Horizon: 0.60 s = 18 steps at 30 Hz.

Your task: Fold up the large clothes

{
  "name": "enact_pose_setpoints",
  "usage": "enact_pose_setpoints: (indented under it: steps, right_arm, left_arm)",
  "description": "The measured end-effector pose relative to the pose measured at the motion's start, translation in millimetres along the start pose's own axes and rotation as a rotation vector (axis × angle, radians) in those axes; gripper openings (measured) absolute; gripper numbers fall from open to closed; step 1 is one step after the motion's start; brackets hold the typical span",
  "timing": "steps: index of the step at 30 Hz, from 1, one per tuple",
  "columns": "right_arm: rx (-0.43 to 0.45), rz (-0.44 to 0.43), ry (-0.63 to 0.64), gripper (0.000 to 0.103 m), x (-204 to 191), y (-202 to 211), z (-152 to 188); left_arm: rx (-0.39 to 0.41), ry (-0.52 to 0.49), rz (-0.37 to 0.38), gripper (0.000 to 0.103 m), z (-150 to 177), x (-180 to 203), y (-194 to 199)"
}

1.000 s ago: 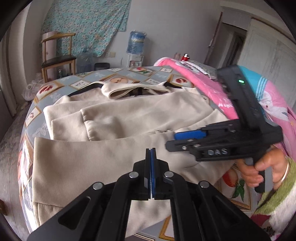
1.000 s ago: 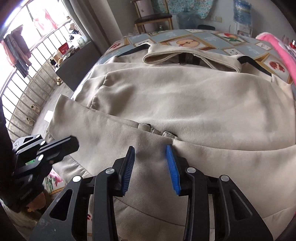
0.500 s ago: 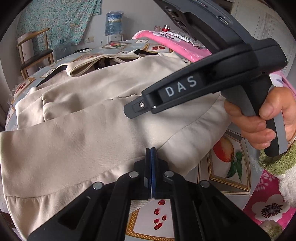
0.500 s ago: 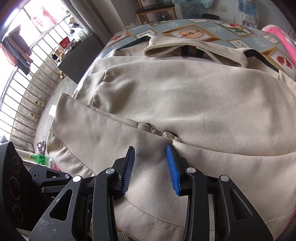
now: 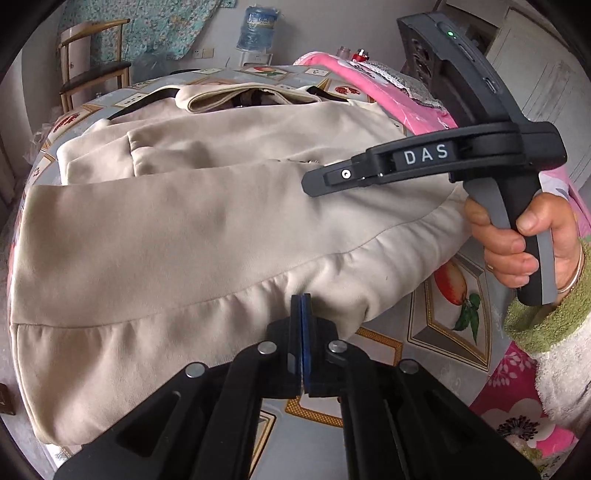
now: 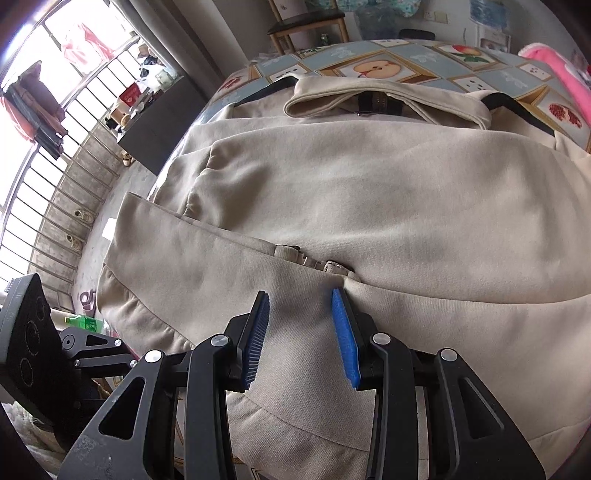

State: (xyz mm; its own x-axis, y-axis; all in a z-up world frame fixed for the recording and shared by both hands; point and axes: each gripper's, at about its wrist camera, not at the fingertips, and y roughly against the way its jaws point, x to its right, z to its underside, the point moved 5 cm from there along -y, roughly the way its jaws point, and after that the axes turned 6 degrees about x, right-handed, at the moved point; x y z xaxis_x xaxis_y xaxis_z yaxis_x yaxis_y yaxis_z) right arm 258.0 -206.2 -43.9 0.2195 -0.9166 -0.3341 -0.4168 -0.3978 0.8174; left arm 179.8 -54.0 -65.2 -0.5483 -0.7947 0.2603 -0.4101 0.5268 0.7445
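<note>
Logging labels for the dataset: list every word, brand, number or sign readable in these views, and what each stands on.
"DAS": white letters on the side of the right gripper, seen from the left wrist.
Water bottle label: print too blurred to read.
Green bottle on the floor: label too small to read.
Beige coat: no readable text.

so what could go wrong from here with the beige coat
The left hand-held gripper is shut at the hem of the beige coat, with no fabric visibly between its pads; a lift could miss the hem. The right hand-held gripper hangs open over the coat, so pulling one side alone may skew the fold. The coat's left edge overhangs the bed and could slide.
</note>
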Motion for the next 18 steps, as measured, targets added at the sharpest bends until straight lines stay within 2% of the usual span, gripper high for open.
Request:
enact_pose_setpoints:
  steps: [4, 7, 9, 11, 14, 16, 18]
  right_arm:
    - [-0.001, -0.002, -0.002, 0.035, 0.1, 0.4, -0.3]
    - [0.002, -0.002, 0.001, 0.035, 0.1, 0.0, -0.1]
    - [0.004, -0.003, 0.001, 0.035, 0.0, -0.2, 0.3]
    - [0.005, -0.004, 0.000, 0.035, 0.1, -0.2, 0.5]
    - [0.005, -0.003, -0.005, 0.035, 0.2, -0.8, 0.3]
    - [0.006, -0.001, -0.003, 0.035, -0.3, -1.1, 0.4]
    - [0.005, 0.000, 0.001, 0.035, -0.4, -1.4, 0.4]
  left_arm:
    - [0.081, 0.009, -0.049, 0.001, 1.6, -12.6, 38.6]
    - [0.051, 0.044, -0.119, 0.001, 13.5, -39.3, 38.5]
    - [0.009, 0.086, -0.115, 0.002, 22.3, -54.2, 27.4]
    - [0.032, 0.105, -0.087, 0.002, 25.7, -58.0, 32.2]
    - [0.080, 0.098, -0.106, 0.002, 25.2, -58.7, 51.4]
    - [0.114, 0.092, -0.146, 0.002, 27.8, -65.4, 64.7]
    - [0.084, 0.107, -0.203, 0.002, 35.0, -81.1, 62.2]
